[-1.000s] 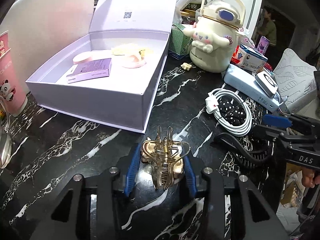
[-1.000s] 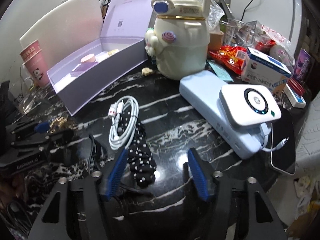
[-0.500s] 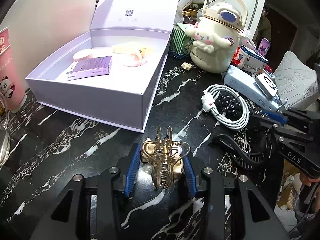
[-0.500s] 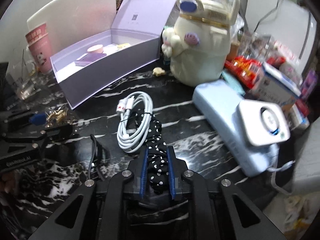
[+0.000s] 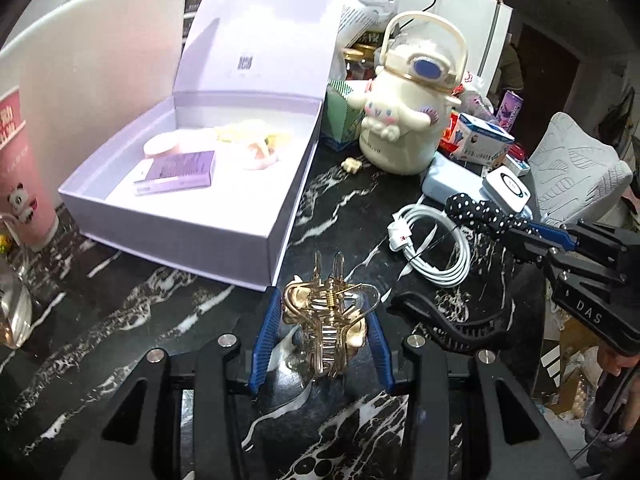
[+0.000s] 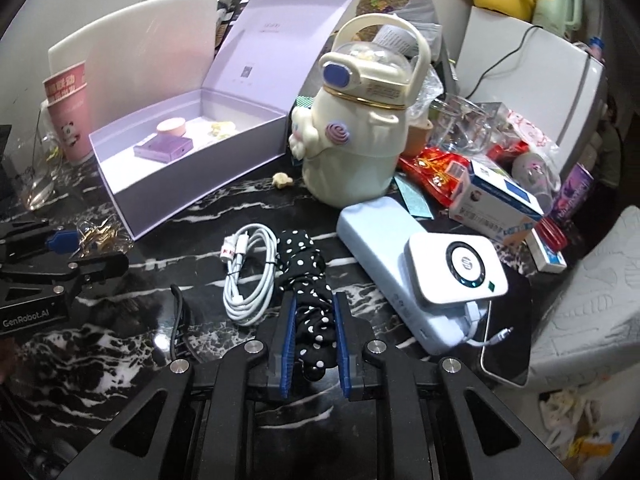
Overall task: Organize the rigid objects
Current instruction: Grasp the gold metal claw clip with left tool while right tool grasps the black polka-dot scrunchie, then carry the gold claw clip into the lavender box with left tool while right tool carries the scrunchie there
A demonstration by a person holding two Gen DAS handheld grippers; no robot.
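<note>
A gold claw hair clip (image 5: 328,320) is pinched between the blue pads of my left gripper (image 5: 322,320), just above the black marble table (image 5: 120,320). My right gripper (image 6: 314,324) is shut on a black scrunchie with white dots (image 6: 308,276), lifted off the table; from the left wrist view the scrunchie (image 5: 480,212) sticks out of those jaws at the right. An open lilac box (image 5: 192,200) stands behind the clip, holding a purple carton (image 5: 176,172), a pink round tin (image 5: 162,147) and pale clips (image 5: 256,148).
A coiled white cable (image 6: 248,276) lies by the scrunchie, and a black headband (image 5: 452,320) beside the clip. A cream character jug (image 6: 356,128), a blue power bank (image 6: 384,260) with a white device (image 6: 456,276), small cartons, pink cups (image 6: 70,112) and a glass crowd the table.
My right gripper has shut on the dotted scrunchie and raised it off the table. My left gripper stays put with the gold clip.
</note>
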